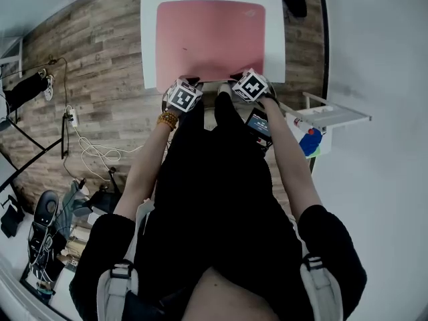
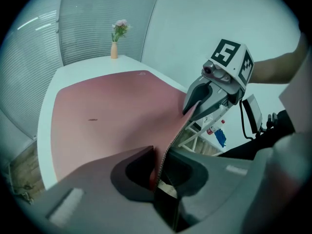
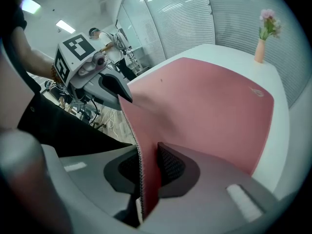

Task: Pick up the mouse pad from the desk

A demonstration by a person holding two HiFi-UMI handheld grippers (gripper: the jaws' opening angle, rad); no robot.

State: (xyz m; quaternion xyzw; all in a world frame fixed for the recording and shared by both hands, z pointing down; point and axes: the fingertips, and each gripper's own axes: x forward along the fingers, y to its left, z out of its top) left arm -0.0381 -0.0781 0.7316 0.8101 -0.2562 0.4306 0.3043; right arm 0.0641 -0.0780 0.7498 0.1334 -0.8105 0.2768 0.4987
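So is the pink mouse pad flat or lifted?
Partly lifted: pink mouse pad, near edge curls up in left gripper and right gripper; rest lies on white desk.

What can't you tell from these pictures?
- Head view: the mouse pad's near corners, covered by the left gripper and right gripper.
- Head view: the desk's far end, cut off by the picture's top edge.
- Left gripper view: the dark speck on the pad, too small to identify.

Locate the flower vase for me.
In the left gripper view the vase stands upper left, on the desk, at its far corner beyond the pink mouse pad.
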